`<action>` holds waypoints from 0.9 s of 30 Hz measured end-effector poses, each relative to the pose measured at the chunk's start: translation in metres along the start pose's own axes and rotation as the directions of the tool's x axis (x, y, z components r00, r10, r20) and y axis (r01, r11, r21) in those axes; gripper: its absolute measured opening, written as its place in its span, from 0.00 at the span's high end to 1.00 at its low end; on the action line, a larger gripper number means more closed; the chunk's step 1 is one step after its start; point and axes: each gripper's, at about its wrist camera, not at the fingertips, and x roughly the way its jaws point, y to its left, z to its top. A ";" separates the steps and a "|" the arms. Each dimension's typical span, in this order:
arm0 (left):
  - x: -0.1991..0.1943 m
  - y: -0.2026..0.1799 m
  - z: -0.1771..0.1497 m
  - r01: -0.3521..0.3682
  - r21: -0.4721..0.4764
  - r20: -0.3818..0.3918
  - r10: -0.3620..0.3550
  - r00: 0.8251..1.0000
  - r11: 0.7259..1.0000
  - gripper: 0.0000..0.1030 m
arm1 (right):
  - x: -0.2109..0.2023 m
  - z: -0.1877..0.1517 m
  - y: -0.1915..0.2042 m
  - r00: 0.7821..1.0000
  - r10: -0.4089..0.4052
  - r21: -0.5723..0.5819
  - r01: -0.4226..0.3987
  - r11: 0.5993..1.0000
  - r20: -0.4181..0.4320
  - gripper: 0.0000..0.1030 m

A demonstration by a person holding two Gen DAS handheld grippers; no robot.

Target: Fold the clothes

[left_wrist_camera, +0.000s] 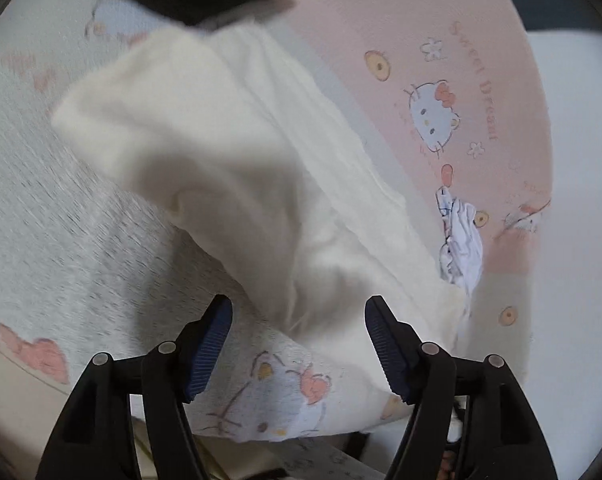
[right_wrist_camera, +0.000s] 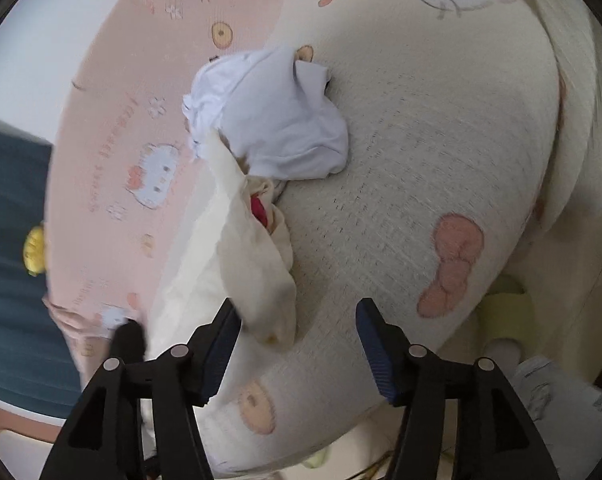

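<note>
Cream garment (left_wrist_camera: 237, 160) fills the left wrist view, draped from 11 o'clock down to 5 o'clock across the patterned bedspread (left_wrist_camera: 421, 60), blurred. The left gripper (left_wrist_camera: 299, 344) has its jaws apart, holding nothing, likely for taking an edge.

From the right wrist, the cream cloth runs from 6 toward 10 o'clock, just beside a crumpled white garment (right_wrist_camera: 277, 120). The right gripper (right_wrist_camera: 299, 344) stands agape, empty. No containers show.
</note>
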 end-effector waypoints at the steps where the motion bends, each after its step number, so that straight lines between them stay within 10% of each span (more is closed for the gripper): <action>1: -0.001 -0.002 0.000 -0.013 0.016 0.006 0.013 1.000 1.000 0.35 | -0.002 -0.001 -0.005 0.999 0.037 0.033 -0.038 0.999 0.002 0.43; 11: 0.004 0.032 0.025 0.038 -0.232 0.093 -0.017 0.996 0.972 0.35 | -0.006 -0.004 -0.055 0.968 0.224 0.392 -0.251 0.885 0.114 0.42; 19: 0.006 0.046 0.034 -0.035 -0.276 0.113 0.069 0.991 0.961 0.35 | -0.003 -0.008 0.000 0.997 -0.030 0.028 0.028 0.999 0.074 0.42; 27: 0.028 0.025 0.045 -0.130 -0.234 0.066 0.149 0.987 0.964 0.35 | 0.015 -0.011 0.042 0.992 -0.087 -0.263 0.107 0.959 0.087 0.43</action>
